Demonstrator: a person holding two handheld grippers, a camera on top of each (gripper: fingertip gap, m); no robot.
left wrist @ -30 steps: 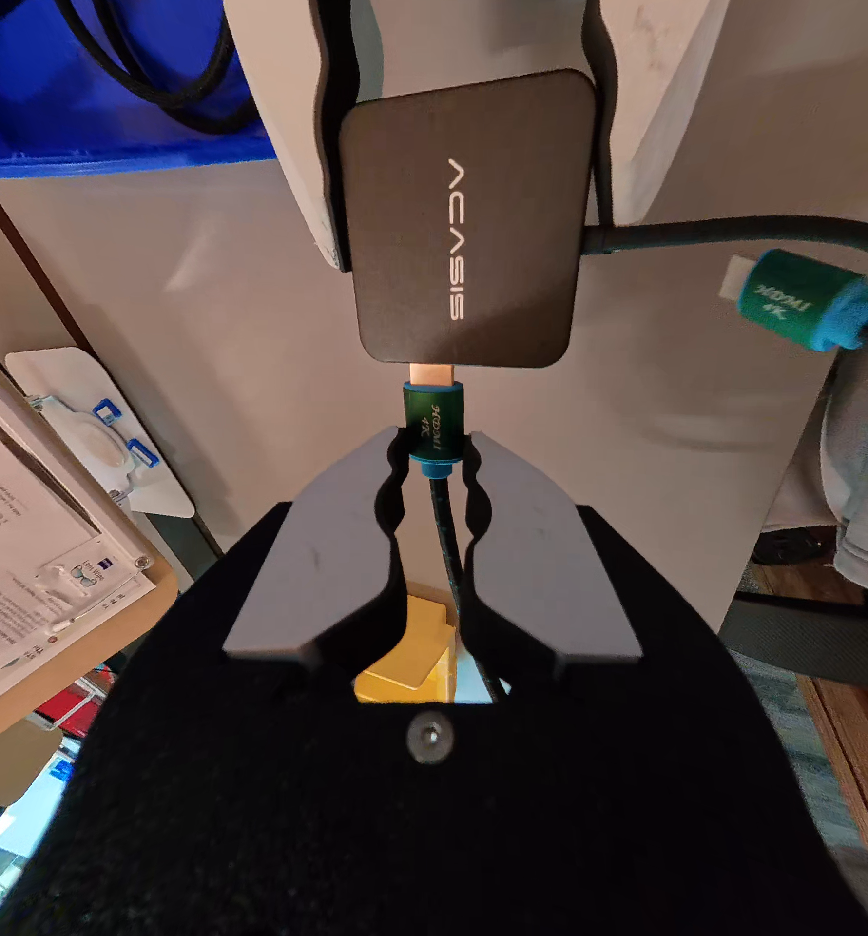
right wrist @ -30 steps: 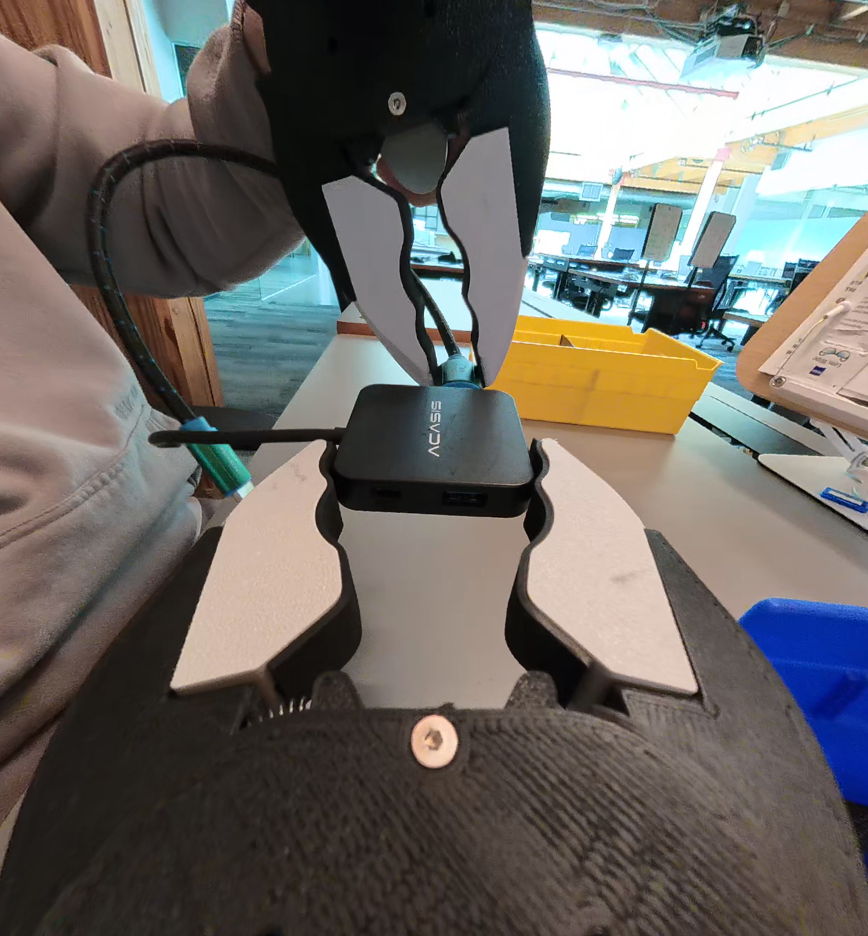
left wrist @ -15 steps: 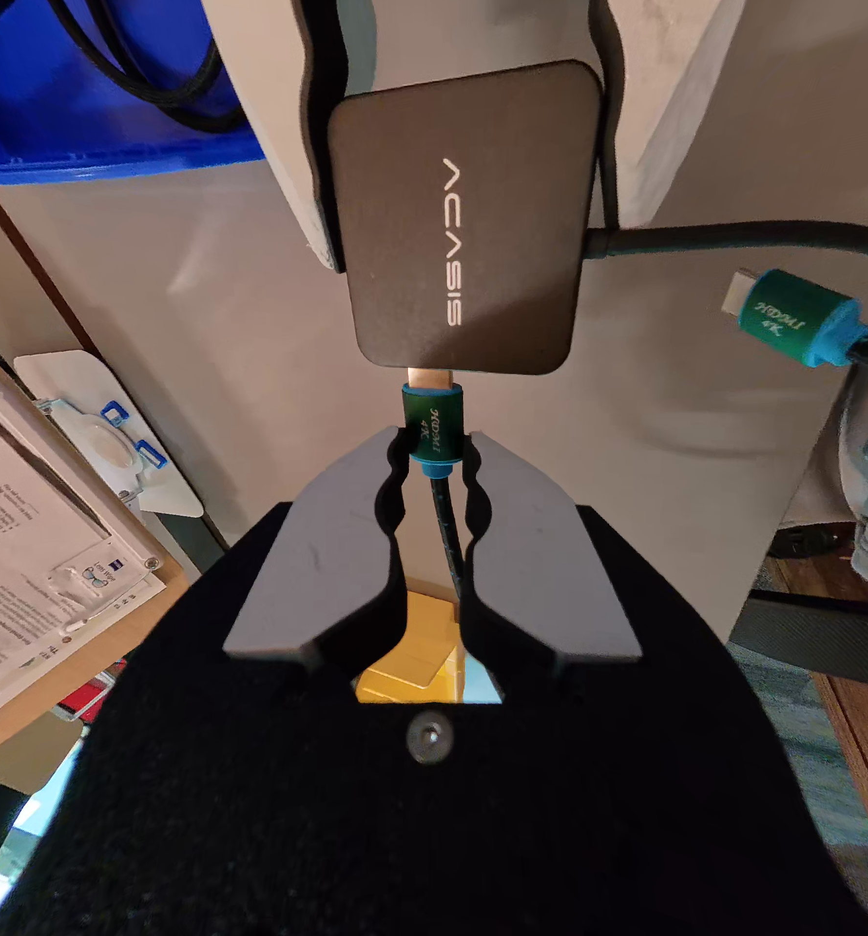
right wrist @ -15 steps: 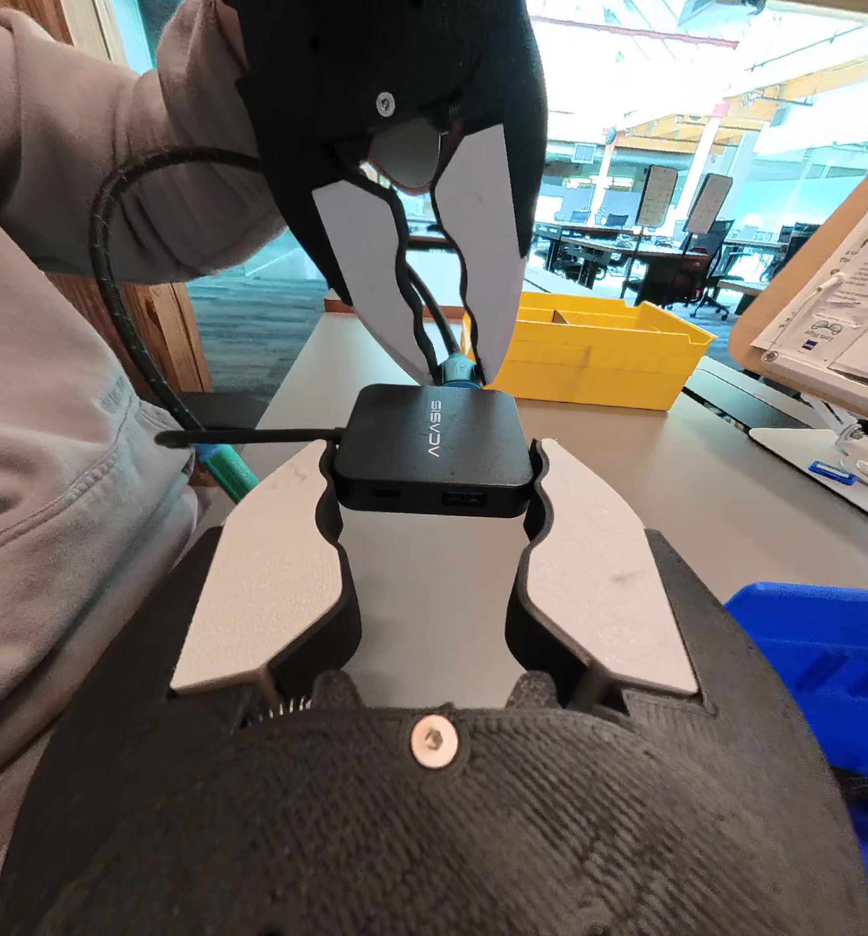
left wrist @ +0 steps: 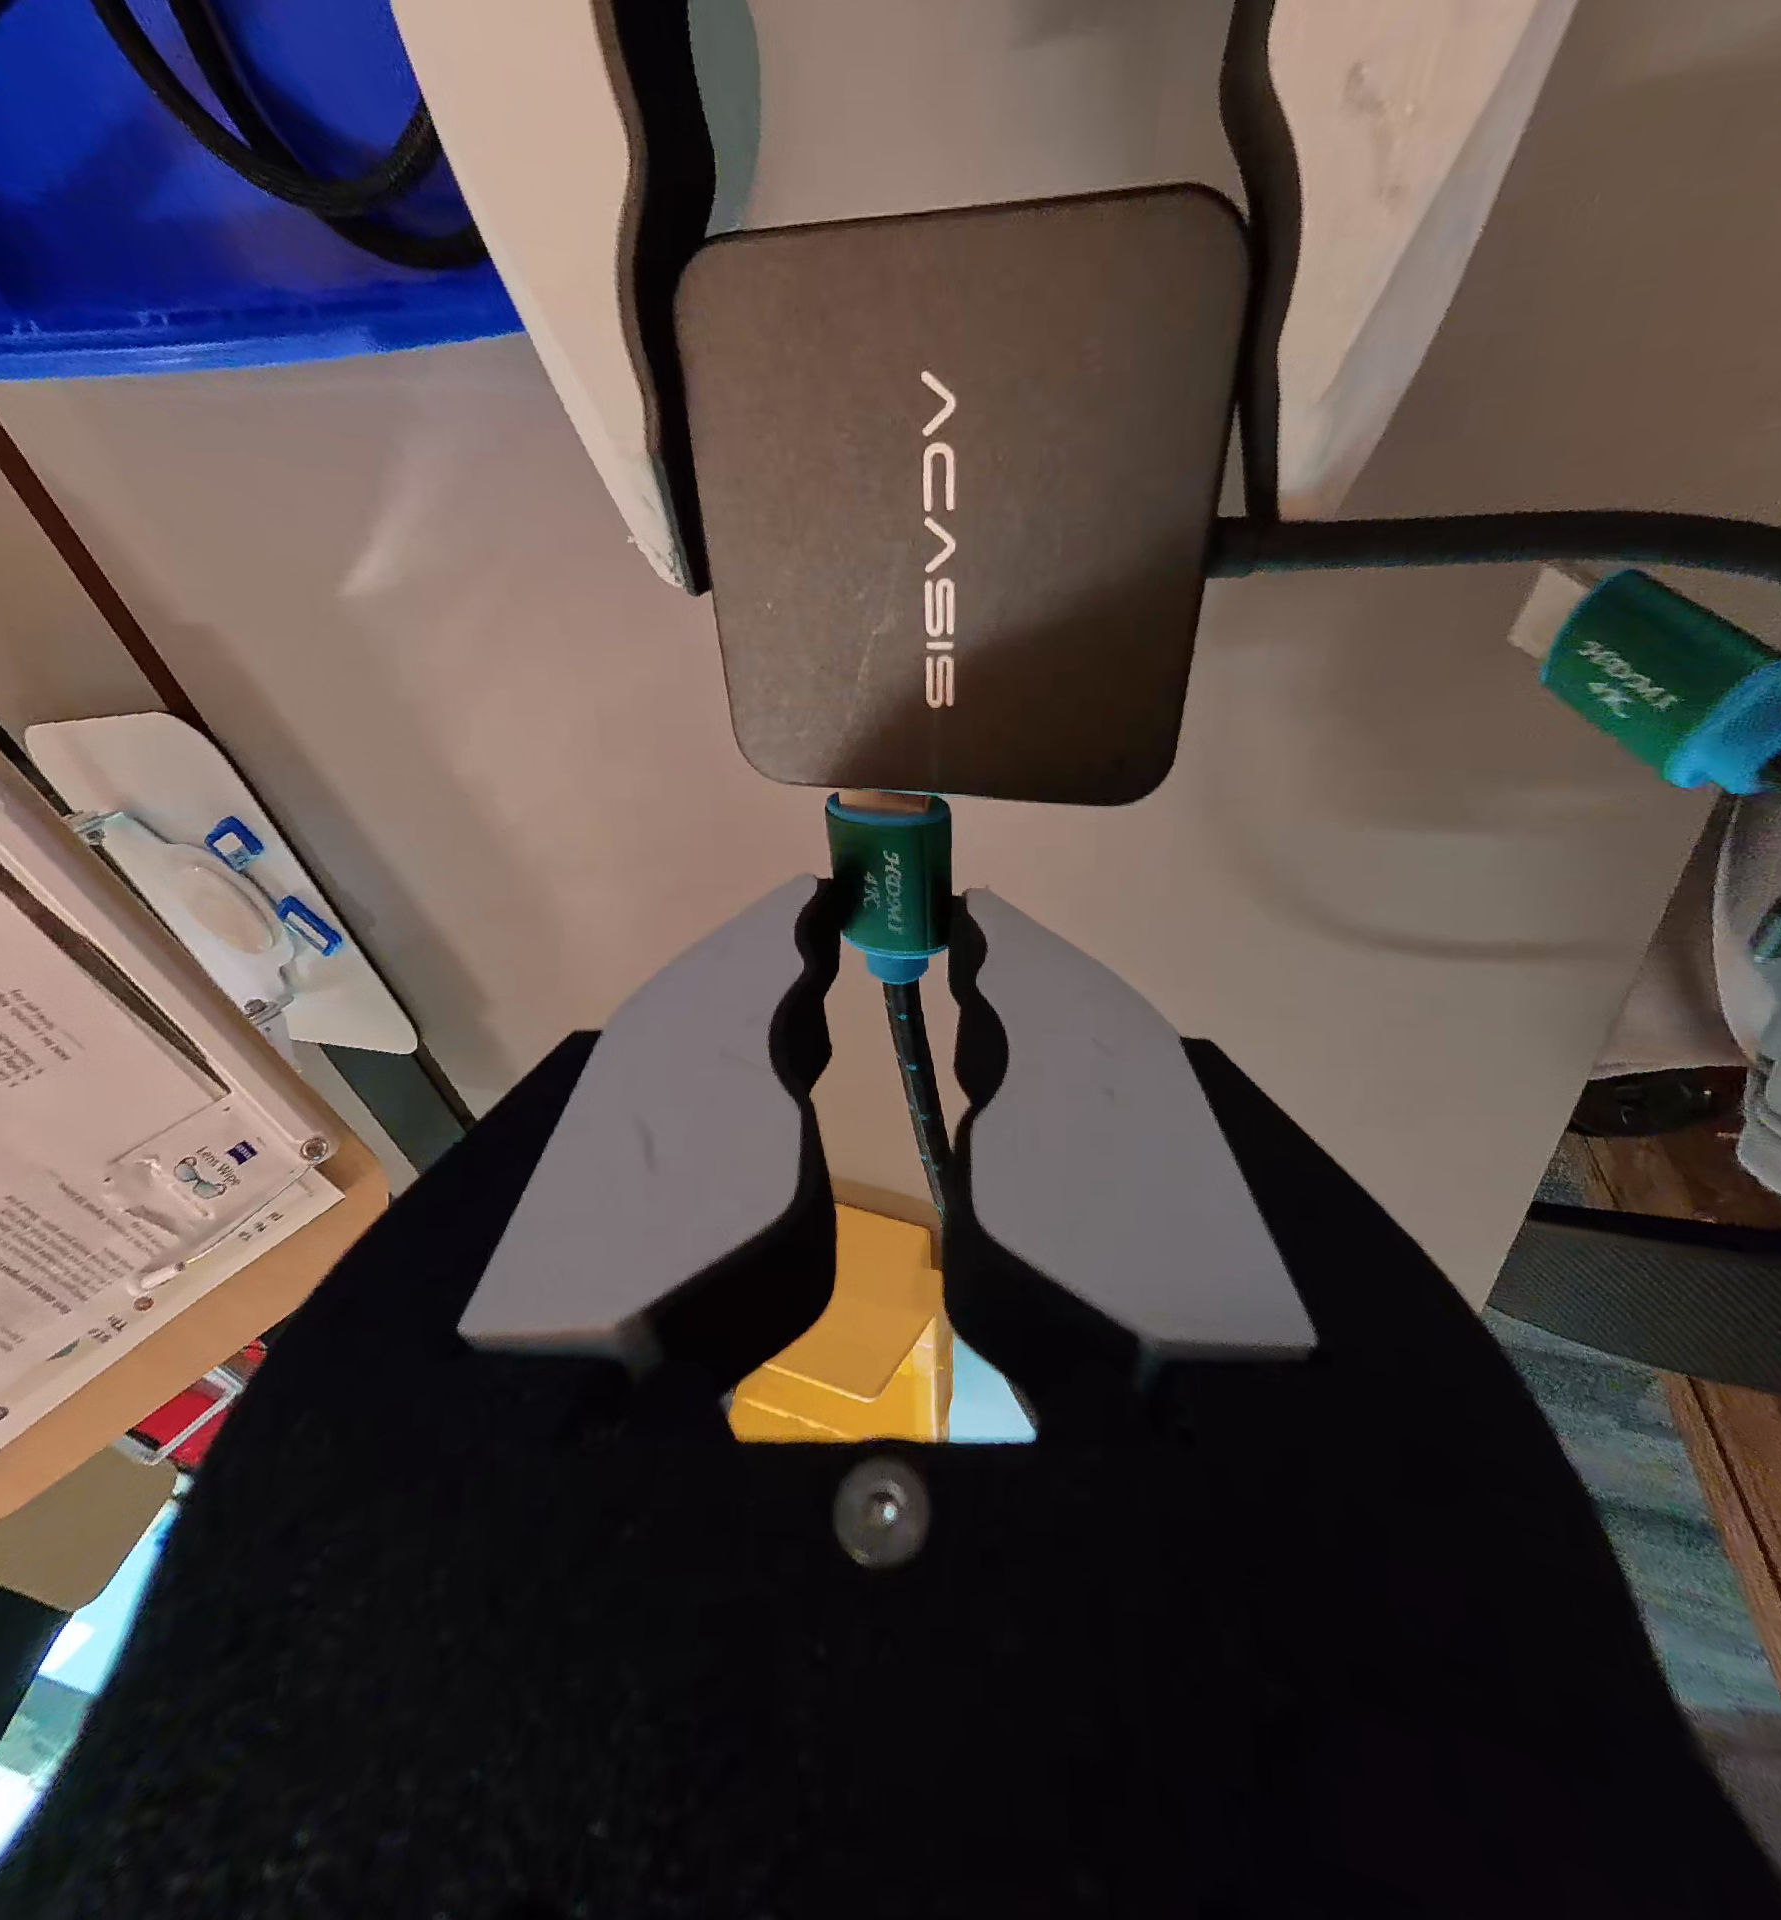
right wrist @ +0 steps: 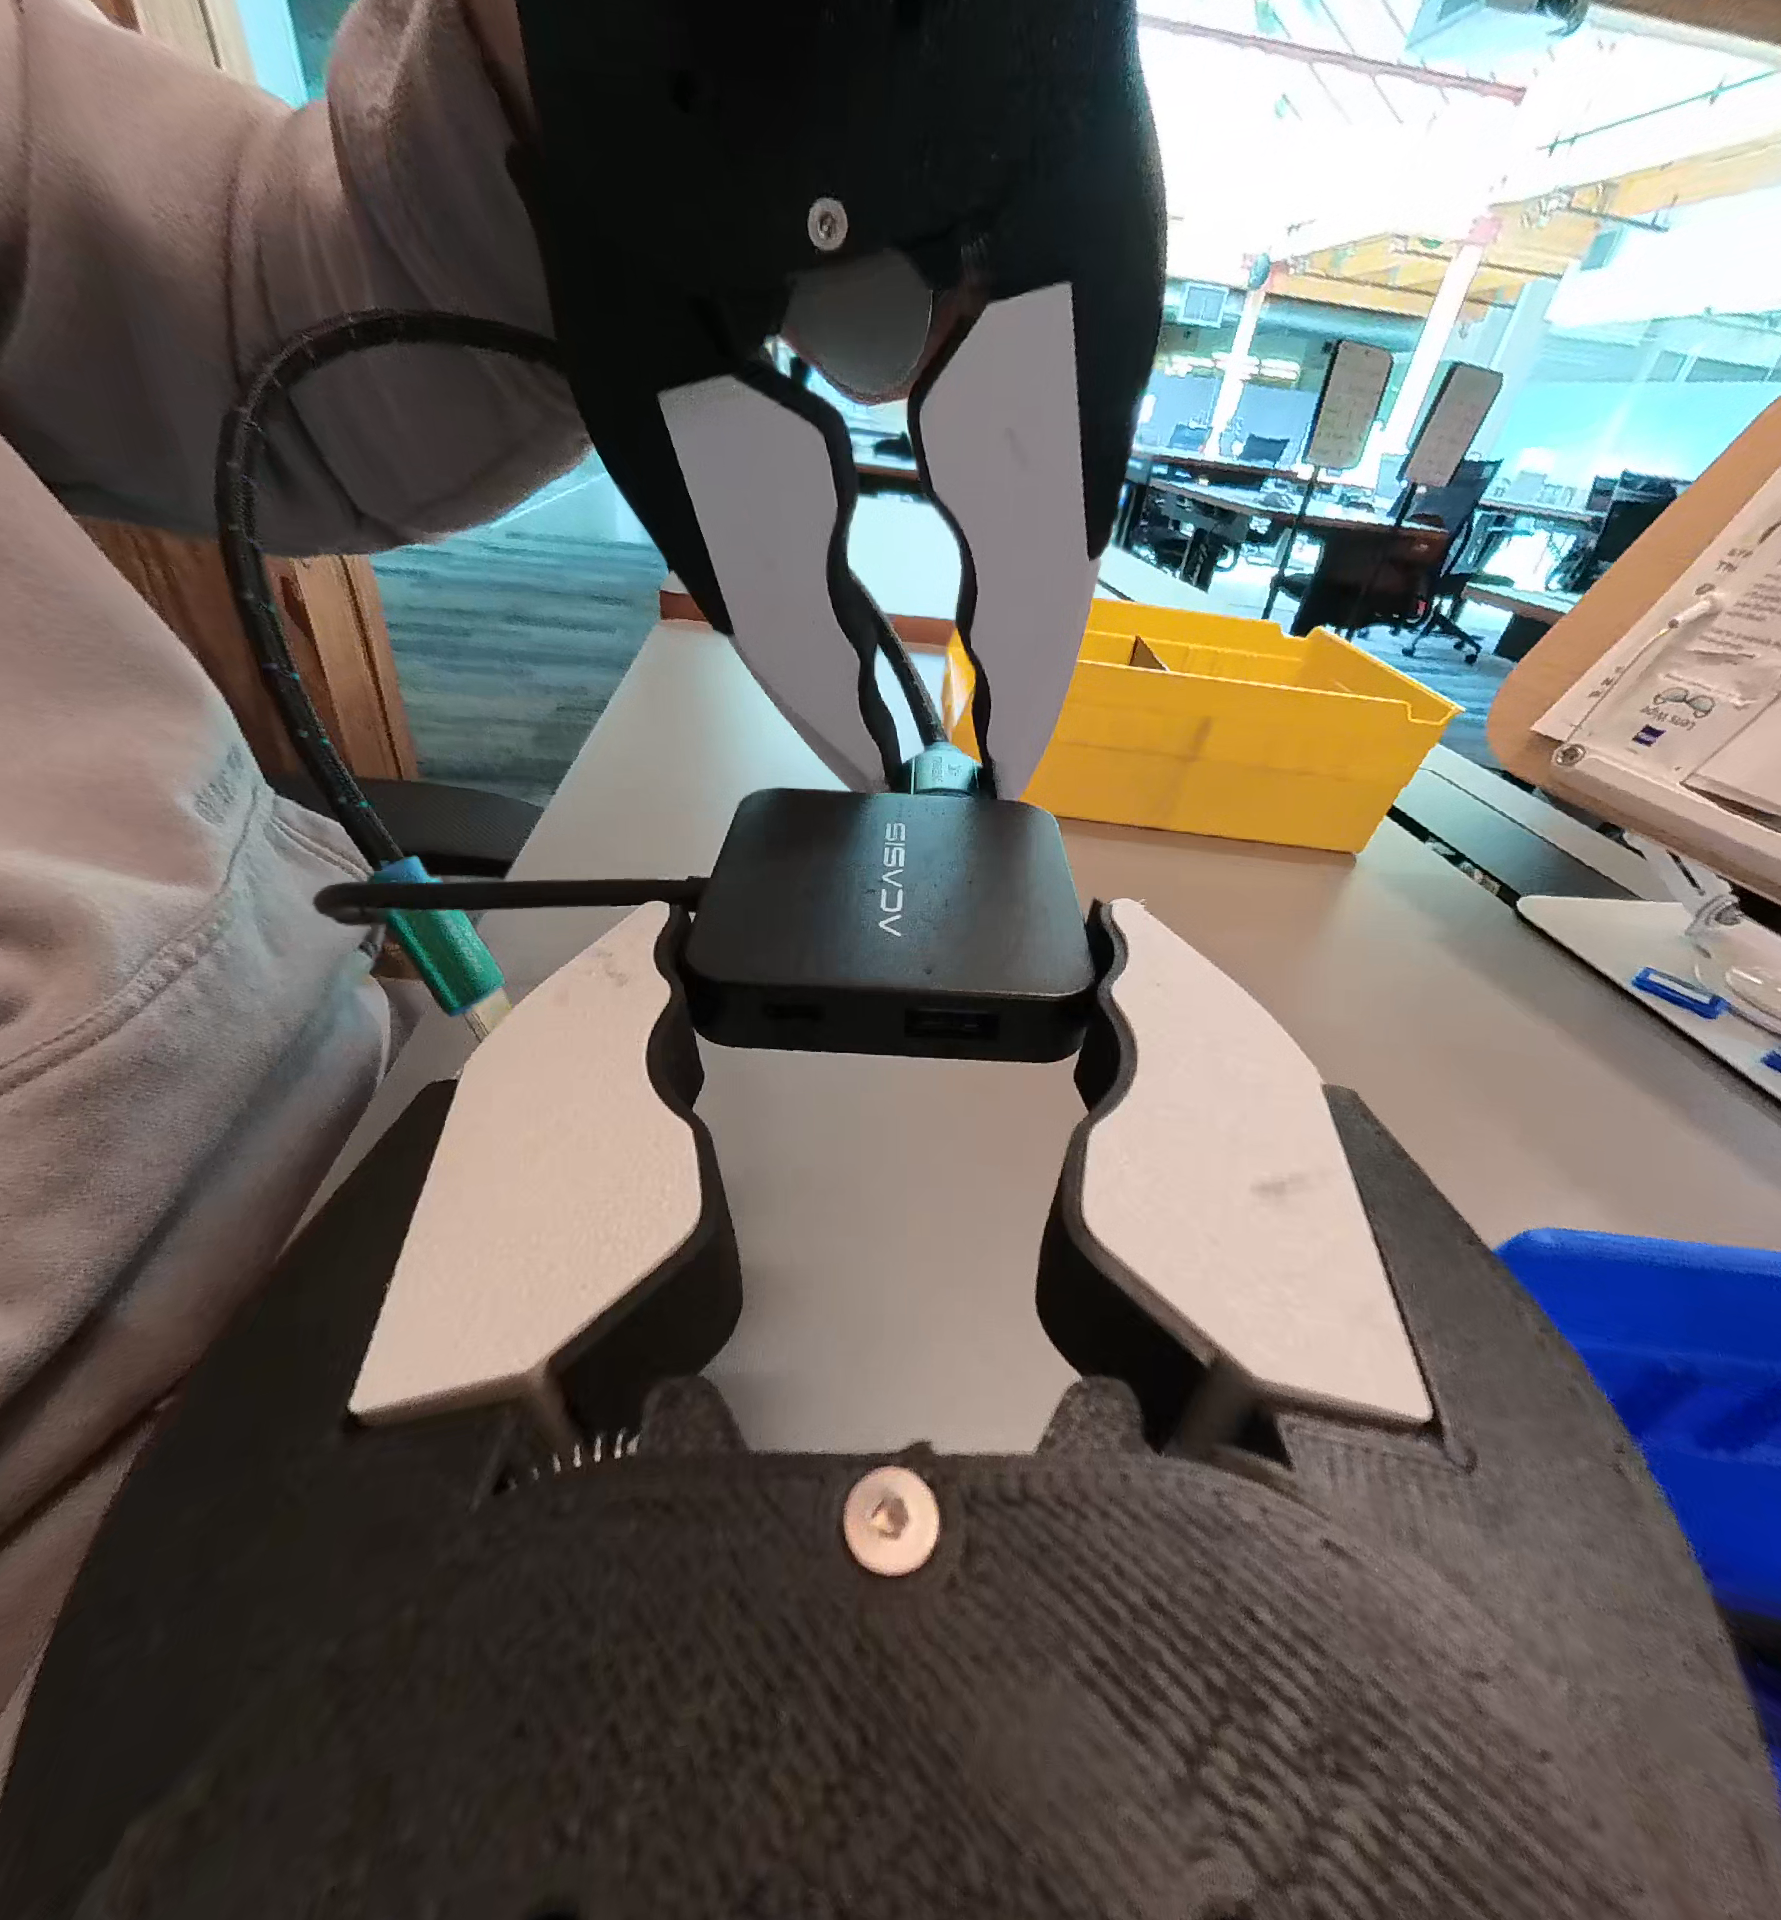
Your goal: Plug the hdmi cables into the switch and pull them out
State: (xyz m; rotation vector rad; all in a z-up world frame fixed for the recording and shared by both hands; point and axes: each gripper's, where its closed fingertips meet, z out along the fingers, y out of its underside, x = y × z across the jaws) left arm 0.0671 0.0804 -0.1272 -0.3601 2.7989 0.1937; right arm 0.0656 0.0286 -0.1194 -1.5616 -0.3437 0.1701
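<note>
The black HDMI switch (left wrist: 953, 499) lies on the grey table, held at its sides by my right gripper (right wrist: 891, 935), which is shut on it. My left gripper (left wrist: 891, 894) is shut on a green HDMI plug (left wrist: 886, 883). The plug sits in the switch's port with only a thin strip of gold metal showing. In the right wrist view the left gripper (right wrist: 938, 779) comes down from above onto the plug (right wrist: 936, 774) at the far side of the switch (right wrist: 886, 904). A second green plug (left wrist: 1675, 696) hangs loose off the table edge (right wrist: 450, 956).
A yellow bin (right wrist: 1208, 727) stands behind the switch. A blue bin (right wrist: 1696, 1351) is close to my right gripper. A wooden board with papers (right wrist: 1717, 707) leans at the right. A person's grey sleeve (right wrist: 86, 935) fills the left side.
The left gripper has pushed the green plug deeper into the switch; less gold metal shows. The loose plug has swung a little. The right gripper keeps its hold.
</note>
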